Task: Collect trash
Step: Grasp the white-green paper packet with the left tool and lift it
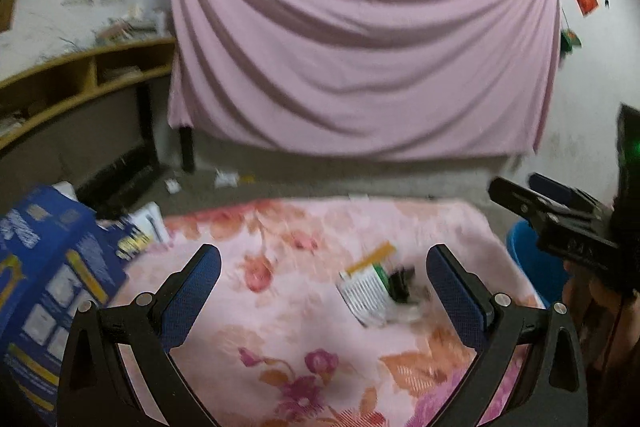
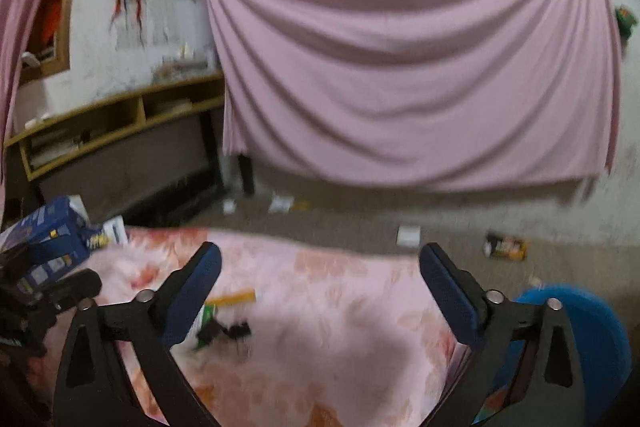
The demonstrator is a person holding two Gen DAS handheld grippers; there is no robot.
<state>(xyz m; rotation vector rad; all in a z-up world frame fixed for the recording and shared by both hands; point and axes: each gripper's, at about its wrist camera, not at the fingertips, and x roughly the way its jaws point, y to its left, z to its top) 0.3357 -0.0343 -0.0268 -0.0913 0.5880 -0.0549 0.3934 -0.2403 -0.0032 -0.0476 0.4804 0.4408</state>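
A small heap of trash, a white, green and yellow wrapper with black scraps, lies on the pink floral blanket. It also shows in the right wrist view. My left gripper is open and empty above the blanket, with the trash just inside its right finger. My right gripper is open and empty, with the trash by its left finger. The right gripper also shows at the right edge of the left wrist view. A blue bin stands to the right of the blanket.
A blue printed box sits at the blanket's left edge. Paper scraps and a yellow-black packet lie on the grey floor. A pink sheet hangs behind. A wooden shelf stands at left.
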